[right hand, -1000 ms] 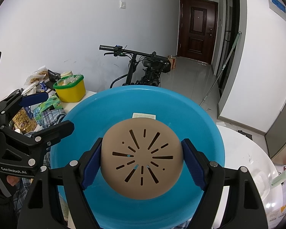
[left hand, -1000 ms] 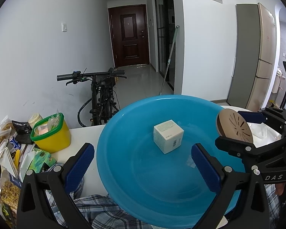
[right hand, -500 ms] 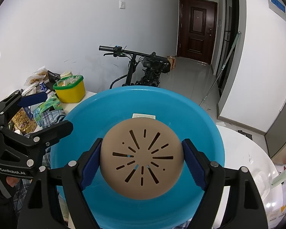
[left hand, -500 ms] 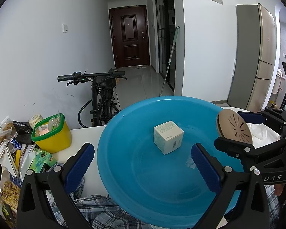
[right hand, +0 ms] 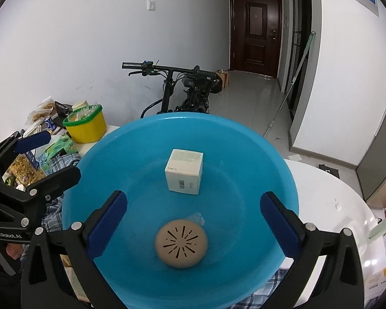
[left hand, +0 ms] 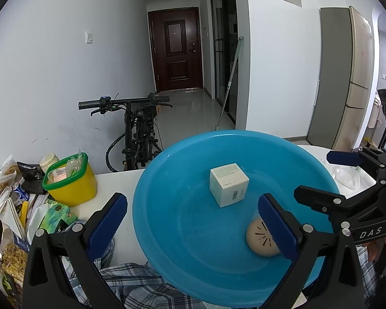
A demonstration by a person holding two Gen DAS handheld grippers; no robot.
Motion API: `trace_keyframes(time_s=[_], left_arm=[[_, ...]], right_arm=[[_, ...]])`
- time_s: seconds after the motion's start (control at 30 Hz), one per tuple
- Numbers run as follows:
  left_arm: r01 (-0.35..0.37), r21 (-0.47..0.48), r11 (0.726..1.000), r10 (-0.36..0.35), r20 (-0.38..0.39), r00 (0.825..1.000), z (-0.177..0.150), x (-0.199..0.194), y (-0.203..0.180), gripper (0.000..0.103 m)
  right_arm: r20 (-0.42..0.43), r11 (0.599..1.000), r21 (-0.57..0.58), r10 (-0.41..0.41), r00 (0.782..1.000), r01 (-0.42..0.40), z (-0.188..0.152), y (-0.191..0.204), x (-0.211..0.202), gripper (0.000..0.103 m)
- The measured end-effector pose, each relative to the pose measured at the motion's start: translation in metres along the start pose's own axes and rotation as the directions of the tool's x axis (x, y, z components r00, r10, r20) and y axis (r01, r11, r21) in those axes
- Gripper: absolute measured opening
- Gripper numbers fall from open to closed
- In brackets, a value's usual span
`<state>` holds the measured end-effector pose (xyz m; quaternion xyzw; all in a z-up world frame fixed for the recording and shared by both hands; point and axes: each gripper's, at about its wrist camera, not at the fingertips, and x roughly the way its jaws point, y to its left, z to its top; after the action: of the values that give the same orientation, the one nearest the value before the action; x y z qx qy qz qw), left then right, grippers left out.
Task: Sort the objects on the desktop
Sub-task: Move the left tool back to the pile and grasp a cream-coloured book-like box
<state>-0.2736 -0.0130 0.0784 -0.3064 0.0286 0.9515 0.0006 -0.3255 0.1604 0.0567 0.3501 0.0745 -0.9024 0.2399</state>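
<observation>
A wide blue basin [left hand: 172,221] [right hand: 244,180] rests on a white table, with a small white box [left hand: 228,184] [right hand: 184,175] standing near its middle. A tan round disc with slots [left hand: 258,240] [right hand: 181,243] lies flat on the basin's near floor. My right gripper [right hand: 193,200] [left hand: 320,175] hovers above that disc; its jaws are opening wide, the pads clear of it. My left gripper [left hand: 190,206] [right hand: 54,155] is open over the basin's left rim, with nothing held.
A yellow tub with a green rim [left hand: 69,180] and several snack packets [left hand: 7,206] crowd the table's left end. Plaid cloth [left hand: 131,283] lies under the basin's near side. A bicycle [left hand: 136,134] leans behind the table. A clear plastic bag [left hand: 344,177] sits at right.
The right gripper's jaws spread apart and the tan disc dropped from between them onto the basin floor. The left gripper stayed where it was.
</observation>
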Motion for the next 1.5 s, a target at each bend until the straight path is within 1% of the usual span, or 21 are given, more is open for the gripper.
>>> trace_keyframes(time_s=[0.33,0.6,0.83,0.93,1.03,1.1,1.13,1.27,1.37,1.5], left_arm=[[-0.005,-0.005,1.0,0.005,0.006,1.0,-0.001,-0.002,0.003,0.103],[0.001,0.009,1.0,-0.001,0.021,1.0,0.001,-0.011,-0.002,0.103],[-0.013,0.018,1.0,0.012,0.018,1.0,-0.001,-0.023,-0.001,0.103],[-0.015,0.018,1.0,0.014,0.015,1.0,-0.008,-0.035,0.003,0.103],[0.014,0.026,1.0,-0.015,0.019,1.0,-0.018,-0.055,0.005,0.103],[0.063,0.046,0.997,-0.065,0.034,0.997,-0.028,-0.071,0.005,0.103],[0.11,0.061,0.992,-0.113,0.045,0.993,-0.034,-0.08,0.005,0.103],[0.183,0.126,0.975,-0.192,0.061,0.979,-0.057,-0.103,-0.001,0.103],[0.239,0.162,0.958,-0.247,0.032,0.969,-0.077,-0.107,-0.007,0.103],[0.301,0.188,0.935,-0.305,-0.01,0.952,-0.103,-0.097,-0.012,0.103]], right_arm=[[-0.003,1.0,-0.011,-0.006,1.0,0.006,-0.001,0.003,0.0,0.103],[-0.013,1.0,-0.021,0.0,1.0,0.0,0.0,0.006,-0.003,0.103],[0.007,1.0,-0.01,0.01,1.0,-0.01,0.003,0.003,-0.013,0.103],[0.024,1.0,-0.004,0.018,1.0,-0.017,0.004,0.002,-0.02,0.103],[0.038,1.0,-0.006,0.029,0.999,-0.029,0.006,0.004,-0.028,0.103],[0.045,0.999,-0.01,0.036,0.998,-0.036,0.007,0.007,-0.033,0.103],[0.047,0.999,-0.013,0.04,0.998,-0.04,0.008,0.008,-0.036,0.103],[0.057,0.998,-0.027,0.05,0.997,-0.048,0.01,0.014,-0.045,0.103],[0.067,0.997,-0.048,0.056,0.996,-0.053,0.01,0.02,-0.052,0.103],[0.072,0.997,-0.065,0.05,0.996,-0.045,0.009,0.023,-0.056,0.103]])
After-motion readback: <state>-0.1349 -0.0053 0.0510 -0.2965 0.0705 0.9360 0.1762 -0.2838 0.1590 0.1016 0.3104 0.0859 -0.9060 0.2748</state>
